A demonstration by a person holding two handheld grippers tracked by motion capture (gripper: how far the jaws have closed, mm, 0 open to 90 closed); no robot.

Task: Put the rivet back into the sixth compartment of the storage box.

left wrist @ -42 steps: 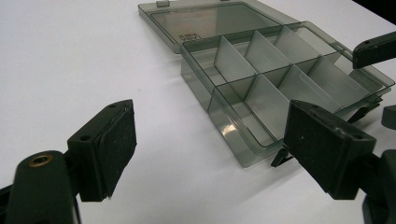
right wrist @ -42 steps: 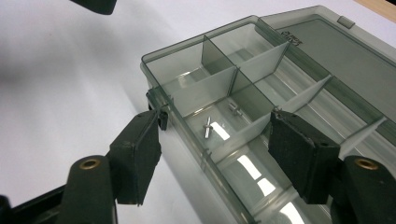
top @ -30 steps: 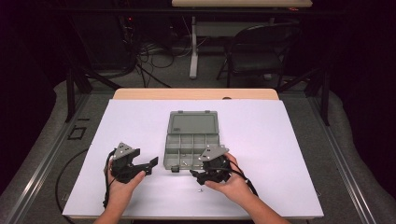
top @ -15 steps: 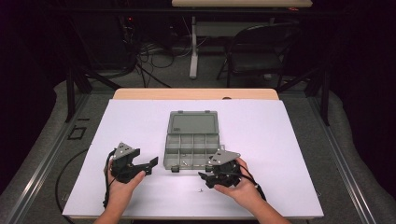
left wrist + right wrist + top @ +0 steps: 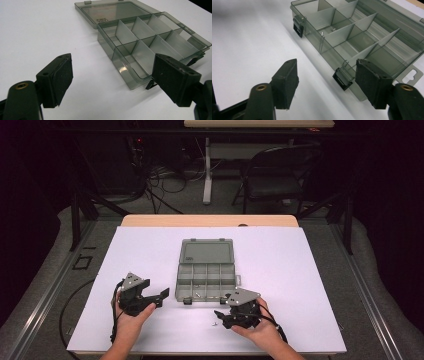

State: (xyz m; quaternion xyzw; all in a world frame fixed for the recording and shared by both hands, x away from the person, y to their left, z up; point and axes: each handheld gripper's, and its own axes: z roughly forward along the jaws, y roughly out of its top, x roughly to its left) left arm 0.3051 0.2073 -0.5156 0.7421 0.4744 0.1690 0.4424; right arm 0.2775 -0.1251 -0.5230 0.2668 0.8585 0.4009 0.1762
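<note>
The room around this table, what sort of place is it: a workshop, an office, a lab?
Probably a lab or recording studio: dark curtained surroundings, a tangle of cables on the floor behind, a folding chair, and a white-covered table bearing just a compartment box.

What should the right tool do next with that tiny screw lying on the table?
Probably dip the right tool down over the tiny screw on the white table and pinch it. Its jaws have just begun closing with nothing between them, and the open box already holds small parts in one compartment.
</note>
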